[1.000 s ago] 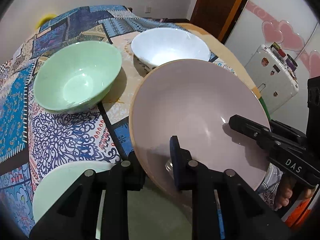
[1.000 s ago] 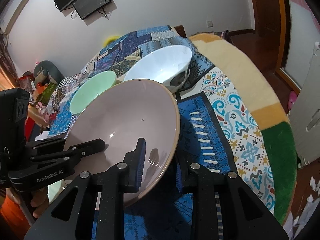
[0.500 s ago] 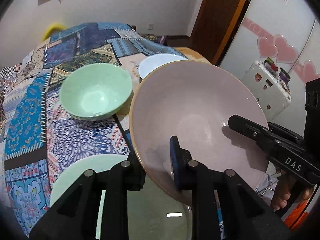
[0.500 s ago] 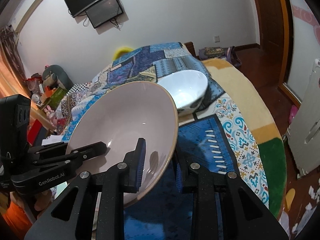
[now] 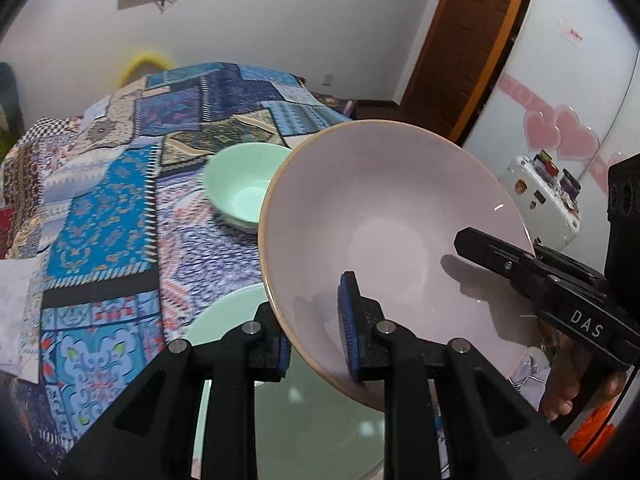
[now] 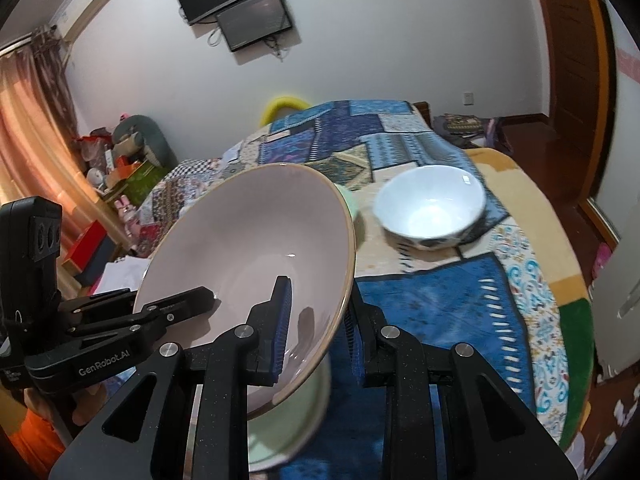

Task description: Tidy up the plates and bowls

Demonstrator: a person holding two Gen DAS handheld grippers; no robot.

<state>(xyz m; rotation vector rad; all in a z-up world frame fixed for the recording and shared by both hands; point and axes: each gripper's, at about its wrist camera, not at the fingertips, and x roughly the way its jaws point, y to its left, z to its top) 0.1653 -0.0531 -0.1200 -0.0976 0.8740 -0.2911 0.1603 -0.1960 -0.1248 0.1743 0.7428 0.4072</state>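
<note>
Left wrist view: my left tongs [image 5: 316,332] clamped on near rim of wide pale-pink ceramic bowl [image 5: 384,232], held tilted above patchwork-covered desk [image 5: 104,216]; large mint-green plate [image 5: 228,312] directly beneath, small mint-green bowl [image 5: 244,184] beyond.

Right wrist view: my right tongs [image 6: 318,332] pinch opposite rim; round white bowl [image 6: 430,208] ahead right, likely nearer this hand.

You've got the big pink ceramic bowl [image 5: 392,232] up above the pale green plate [image 5: 224,320], small green bowl [image 5: 244,184] behind, white bowl [image 6: 432,208] off right.
</note>
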